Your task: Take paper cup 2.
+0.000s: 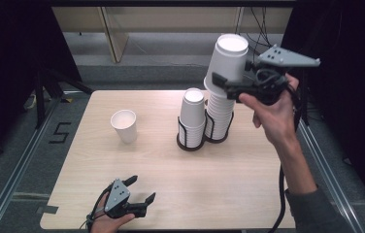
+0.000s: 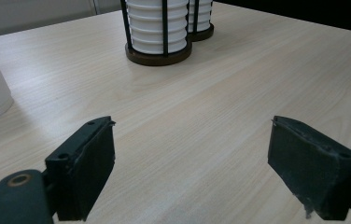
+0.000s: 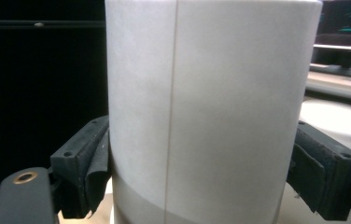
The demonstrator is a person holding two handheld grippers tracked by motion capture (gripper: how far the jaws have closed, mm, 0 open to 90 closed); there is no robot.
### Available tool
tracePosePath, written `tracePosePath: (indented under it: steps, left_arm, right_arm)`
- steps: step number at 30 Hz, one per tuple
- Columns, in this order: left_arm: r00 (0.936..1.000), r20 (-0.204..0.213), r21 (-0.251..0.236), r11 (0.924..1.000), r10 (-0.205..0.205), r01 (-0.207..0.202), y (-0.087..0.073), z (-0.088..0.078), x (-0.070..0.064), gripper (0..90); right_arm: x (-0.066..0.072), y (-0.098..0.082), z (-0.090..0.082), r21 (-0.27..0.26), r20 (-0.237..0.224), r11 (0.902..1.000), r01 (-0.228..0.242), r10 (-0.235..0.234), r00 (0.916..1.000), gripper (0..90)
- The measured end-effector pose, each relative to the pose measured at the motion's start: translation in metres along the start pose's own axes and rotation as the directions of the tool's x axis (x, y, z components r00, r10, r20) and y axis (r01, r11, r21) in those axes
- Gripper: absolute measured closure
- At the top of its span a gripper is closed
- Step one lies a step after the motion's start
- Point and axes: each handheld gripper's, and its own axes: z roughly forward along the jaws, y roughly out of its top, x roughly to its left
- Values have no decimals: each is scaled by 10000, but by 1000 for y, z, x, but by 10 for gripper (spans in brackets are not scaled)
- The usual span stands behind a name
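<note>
**A White Paper Cup Held High Over the Stacks**

We start on the left. Our left gripper (image 1: pixel 140 190) rests low on the table (image 1: pixel 248 194), near the front edge. Its two black jaws stand spread apart, with just bare wood between them. In the left gripper view the pads look flat, dark and a bit rough. The table is pale wood with thin lines running along it, and its corners are round.

A little farther back stands a single cup (image 1: pixel 124 125). It is white paper, smooth, open at the top and narrower at the bottom. It stands upright, all by itself, well apart from both grippers.

Next, near the middle, come two stacks of white paper cups turned upside down. Each stack sits in a black wire holder with a dark round base. The shorter stack (image 1: pixel 192 116) is on the left and the taller stack (image 1: pixel 218 109) is just beside it on the right. The cup rims make little rings up the sides.

Last, on the right, our right gripper (image 1: pixel 225 83) pinches the lifted cup (image 1: pixel 229 58). This cup is upside down too, with its flat round bottom facing up. It sits tilted right above the taller stack. In the right gripper view, one black pad presses on each side of its smooth white wall, and a thin seam runs straight down the paper.
</note>
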Motion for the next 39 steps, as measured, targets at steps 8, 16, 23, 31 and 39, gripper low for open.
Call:
tracePosePath:
  steps: [8,16,23,31,39]
  left_arm:
    - [9999,-118,115,9999,1,0,0,-1,2,144]
    - [9999,-157,151,9999,56,-53,0,-1,2,144]
    - [9998,-183,124,9999,81,-79,0,-1,2,144]
    - [9996,-197,117,9997,195,-193,-1,-1,1,144]
    - [9996,-186,94,9998,194,-193,-1,-1,1,144]
  right_arm:
    - [32,-59,10,337,-1109,9994,-46,83,9938,166]
    - [45,-109,27,764,-1771,9962,-418,548,9827,166]
    - [55,-133,33,1104,-1925,9925,-524,731,9786,166]
    - [65,-156,41,1257,-2261,9914,-368,647,9719,166]
    - [72,-181,47,1484,-2696,9881,-402,795,9597,166]
